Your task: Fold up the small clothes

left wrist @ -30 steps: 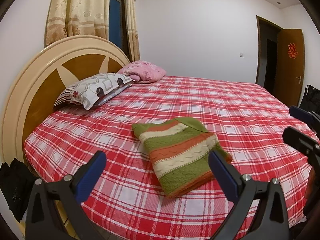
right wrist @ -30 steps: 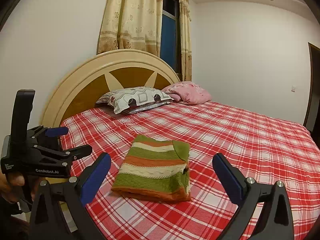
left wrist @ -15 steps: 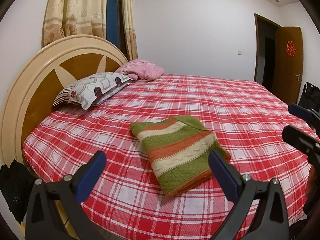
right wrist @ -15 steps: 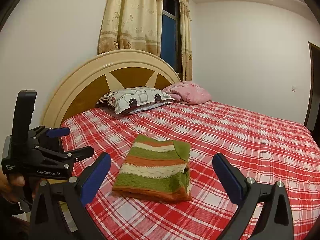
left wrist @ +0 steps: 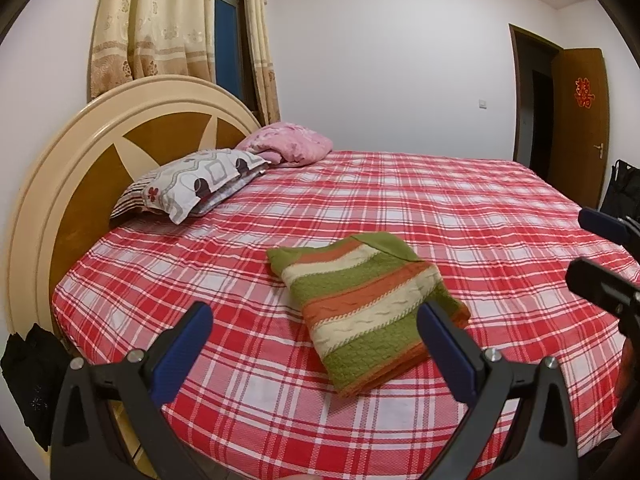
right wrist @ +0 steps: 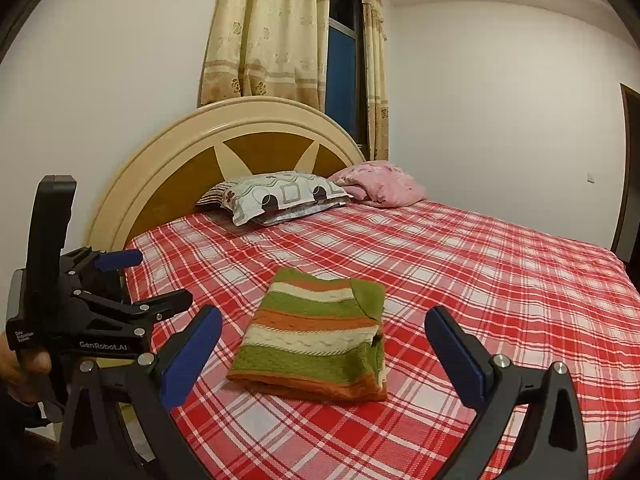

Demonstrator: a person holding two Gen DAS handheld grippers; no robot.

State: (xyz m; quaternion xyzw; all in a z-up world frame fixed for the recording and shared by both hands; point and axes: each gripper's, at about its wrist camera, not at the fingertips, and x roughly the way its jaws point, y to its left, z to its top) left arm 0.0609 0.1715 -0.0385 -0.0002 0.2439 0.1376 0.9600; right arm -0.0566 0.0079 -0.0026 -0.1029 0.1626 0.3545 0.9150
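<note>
A small knitted sweater (left wrist: 368, 304) with green, orange and cream stripes lies folded into a compact rectangle on the red plaid bed (left wrist: 460, 208). It also shows in the right wrist view (right wrist: 320, 332). My left gripper (left wrist: 314, 344) is open and empty, held back from the sweater near the bed's front edge. My right gripper (right wrist: 324, 350) is open and empty, also short of the sweater. The left gripper shows at the left of the right wrist view (right wrist: 156, 280), and the right gripper at the right edge of the left wrist view (left wrist: 604, 252).
A patterned pillow (left wrist: 192, 182) and a pink quilt (left wrist: 292, 146) lie by the round wooden headboard (left wrist: 60, 184). Curtains and a window stand behind it. A brown door (left wrist: 580, 120) is at the far right. Dark clothing (left wrist: 28, 380) hangs at the bed's left corner.
Both grippers stay open and empty. The left wrist view has drifted slightly, so the bed and sweater sit a little higher in it. The sweater has not moved.
</note>
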